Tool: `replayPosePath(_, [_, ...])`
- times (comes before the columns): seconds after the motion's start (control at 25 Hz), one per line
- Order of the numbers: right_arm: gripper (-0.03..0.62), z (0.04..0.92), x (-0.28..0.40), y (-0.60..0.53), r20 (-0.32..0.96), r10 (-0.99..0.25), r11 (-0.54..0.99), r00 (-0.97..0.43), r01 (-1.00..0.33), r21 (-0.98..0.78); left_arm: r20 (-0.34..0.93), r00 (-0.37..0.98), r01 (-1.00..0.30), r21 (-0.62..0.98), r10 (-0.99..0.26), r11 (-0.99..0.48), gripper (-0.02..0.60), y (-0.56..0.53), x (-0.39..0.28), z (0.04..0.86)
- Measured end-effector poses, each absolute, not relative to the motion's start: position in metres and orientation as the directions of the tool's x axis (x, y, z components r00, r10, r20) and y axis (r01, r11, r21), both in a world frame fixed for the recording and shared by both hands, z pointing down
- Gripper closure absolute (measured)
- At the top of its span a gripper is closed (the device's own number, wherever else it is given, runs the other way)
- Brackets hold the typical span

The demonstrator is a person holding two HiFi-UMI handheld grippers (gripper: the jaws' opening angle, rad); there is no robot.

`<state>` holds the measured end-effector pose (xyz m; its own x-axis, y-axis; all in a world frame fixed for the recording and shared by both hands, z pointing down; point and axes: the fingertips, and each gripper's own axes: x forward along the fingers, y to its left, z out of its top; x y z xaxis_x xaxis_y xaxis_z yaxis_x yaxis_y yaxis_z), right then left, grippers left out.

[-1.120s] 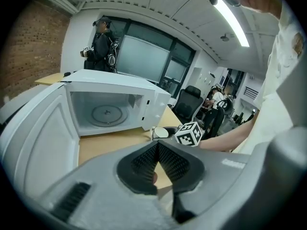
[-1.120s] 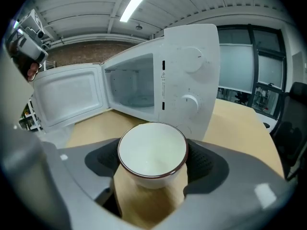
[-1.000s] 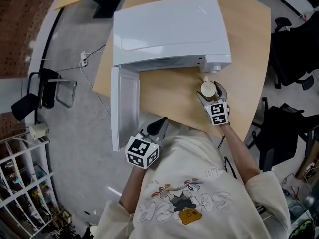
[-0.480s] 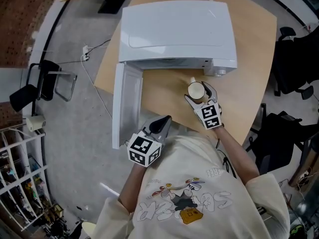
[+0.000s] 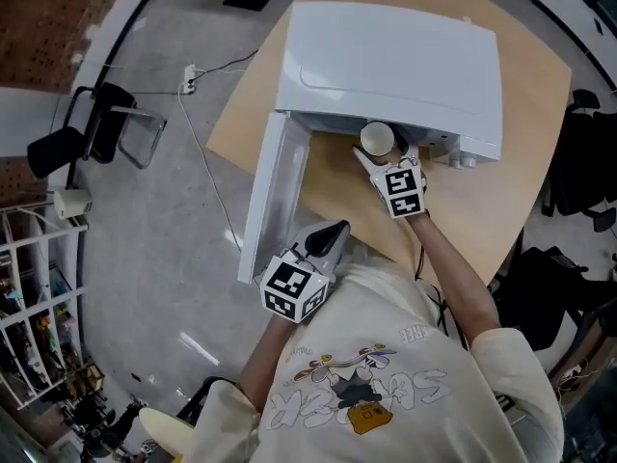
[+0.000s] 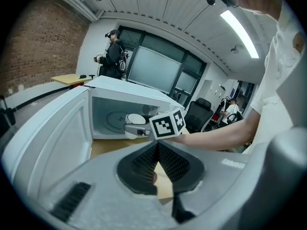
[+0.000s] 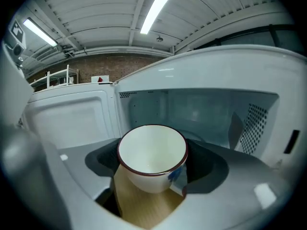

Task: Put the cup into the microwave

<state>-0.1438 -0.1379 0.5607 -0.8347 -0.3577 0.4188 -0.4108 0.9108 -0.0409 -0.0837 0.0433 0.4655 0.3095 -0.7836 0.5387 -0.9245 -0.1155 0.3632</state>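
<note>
The white microwave (image 5: 395, 56) stands on the wooden table (image 5: 482, 210) with its door (image 5: 275, 196) swung open to the left. My right gripper (image 5: 379, 150) is shut on a white cup (image 5: 377, 139) with a dark red rim and holds it upright at the mouth of the cavity. In the right gripper view the cup (image 7: 152, 152) sits between the jaws of the right gripper (image 7: 152, 169), with the cavity (image 7: 201, 114) straight ahead. My left gripper (image 5: 331, 230) hangs shut and empty near the table's front edge, beside the door. In the left gripper view the left gripper (image 6: 157, 147) faces the cup (image 6: 135, 120).
Black office chairs (image 5: 588, 162) stand right of the table. A black chair (image 5: 87, 143) and a cluttered shelf (image 5: 29, 287) are on the left, and a cable (image 5: 207, 152) runs over the floor. A person (image 6: 111, 54) stands far behind the microwave.
My right gripper has carried the cup up and to the left, from the table in front of the control panel to the cavity's mouth. The left gripper has shifted only slightly.
</note>
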Motion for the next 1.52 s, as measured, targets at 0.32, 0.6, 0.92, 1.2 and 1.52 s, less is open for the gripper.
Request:
replayPosePath(0.32, [0.195,0.57,-0.181,-0.183,0.426,-0.435,0.865,-0.793,-0.499,-0.048,0.552,0.272,-0.93,0.362,-0.788,-0.068,0.575,0.051,-0.125,0.465])
replayPosePath(0.6, [0.195,0.574,-0.192,-0.199,0.439,-0.464,0.852,-0.769,-0.523,-0.015,0.54,0.295,-0.92,0.383,-0.789,-0.082,0.575,0.049,-0.138,0.466])
replayPosePath(0.92, [0.195,0.571,-0.197,-0.198,0.44,-0.472,0.849,-0.764,-0.528,-0.006,0.534,0.312,-0.917,0.384,-0.785,-0.103,0.575,0.047,-0.142,0.464])
replayPosePath(1.2, [0.195,0.572,-0.192,-0.2,0.437,-0.475,0.847,-0.764,-0.532,-0.01,0.529,0.313,-0.916,0.389,-0.789,-0.103,0.575,0.049,-0.138,0.464])
replayPosePath(1.52, [0.142,0.561,-0.19,-0.2,0.4,-0.47,0.842,-0.787,-0.535,-0.064,0.51,0.309,-0.911,0.401,-0.802,-0.096,0.575,0.052,-0.137,0.461])
